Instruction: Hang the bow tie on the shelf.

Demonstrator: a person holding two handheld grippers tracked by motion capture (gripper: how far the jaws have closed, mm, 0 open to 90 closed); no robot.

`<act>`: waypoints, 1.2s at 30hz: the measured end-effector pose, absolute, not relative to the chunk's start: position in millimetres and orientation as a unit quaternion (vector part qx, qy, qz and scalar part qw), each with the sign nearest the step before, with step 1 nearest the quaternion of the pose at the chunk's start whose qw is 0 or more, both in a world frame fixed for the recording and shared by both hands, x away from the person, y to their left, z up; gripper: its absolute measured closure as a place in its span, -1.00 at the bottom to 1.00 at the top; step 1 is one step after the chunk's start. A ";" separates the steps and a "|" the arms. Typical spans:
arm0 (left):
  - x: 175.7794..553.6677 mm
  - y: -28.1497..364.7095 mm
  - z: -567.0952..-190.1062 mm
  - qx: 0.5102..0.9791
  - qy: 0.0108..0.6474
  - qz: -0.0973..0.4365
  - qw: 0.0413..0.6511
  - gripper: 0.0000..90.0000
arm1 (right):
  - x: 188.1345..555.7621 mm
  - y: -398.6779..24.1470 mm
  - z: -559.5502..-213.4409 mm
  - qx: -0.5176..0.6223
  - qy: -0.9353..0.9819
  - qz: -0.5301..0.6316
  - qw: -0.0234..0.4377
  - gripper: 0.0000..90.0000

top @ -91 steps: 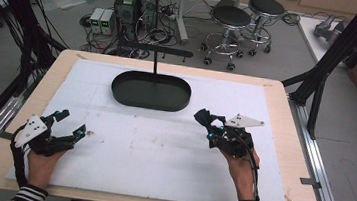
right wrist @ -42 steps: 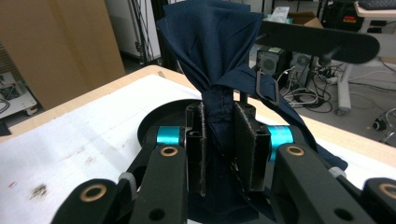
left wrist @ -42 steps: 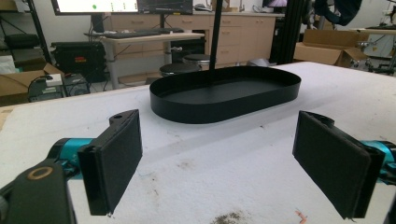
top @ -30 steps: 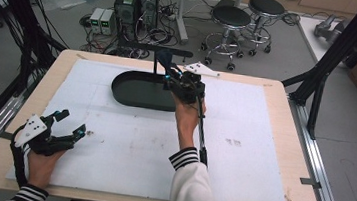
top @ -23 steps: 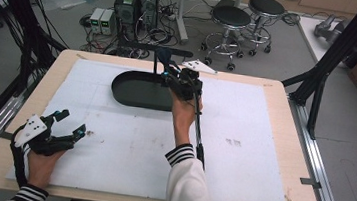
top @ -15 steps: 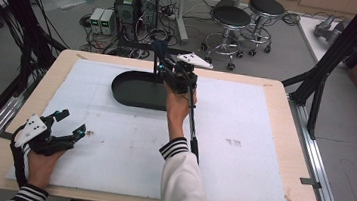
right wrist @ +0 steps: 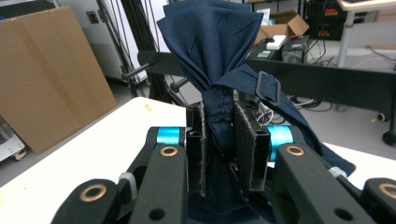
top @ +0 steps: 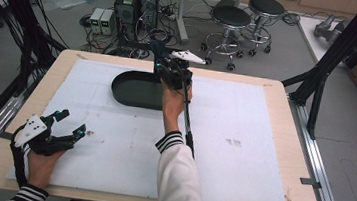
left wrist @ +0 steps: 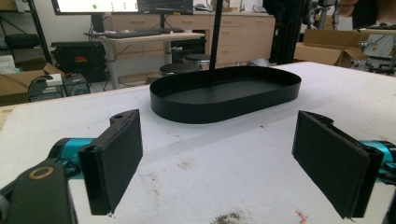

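The table [top: 263, 139] takes up most of the frame, with a black oval tray [top: 135, 90] at upper centre. Above the tray's right end, the right gripper [top: 162, 63] clamps a bunched navy cloth [right wrist: 212, 56]. At lower left the left gripper [top: 71, 124] rests with jaws spread, grasping nothing.

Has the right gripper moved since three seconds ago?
Yes. The right gripper has gone from the table's right side up to the far rim of the black oval tray, and is clamped on bunched navy cloth.
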State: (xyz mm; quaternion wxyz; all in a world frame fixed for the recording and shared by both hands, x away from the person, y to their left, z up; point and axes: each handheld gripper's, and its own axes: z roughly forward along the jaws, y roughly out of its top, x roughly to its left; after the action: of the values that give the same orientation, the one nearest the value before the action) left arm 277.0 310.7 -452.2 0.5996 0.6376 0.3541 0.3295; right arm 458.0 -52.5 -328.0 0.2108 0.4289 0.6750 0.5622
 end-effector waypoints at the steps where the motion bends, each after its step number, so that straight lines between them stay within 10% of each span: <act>1: 277.0 310.4 -452.2 0.637 0.354 0.330 0.600 -0.63 | 459.0 -52.3 -329.0 0.429 0.676 0.561 0.212 0.67; 36: 277.0 310.9 -452.1 0.639 0.355 0.329 0.598 -0.63 | 476.0 -45.2 -344.3 0.445 0.672 0.554 0.208 0.67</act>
State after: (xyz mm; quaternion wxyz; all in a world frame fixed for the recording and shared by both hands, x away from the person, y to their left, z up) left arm 277.0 310.9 -452.1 0.5983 0.6387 0.3546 0.3292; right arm 476.0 -45.2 -344.3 0.2084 0.4452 0.6719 0.5539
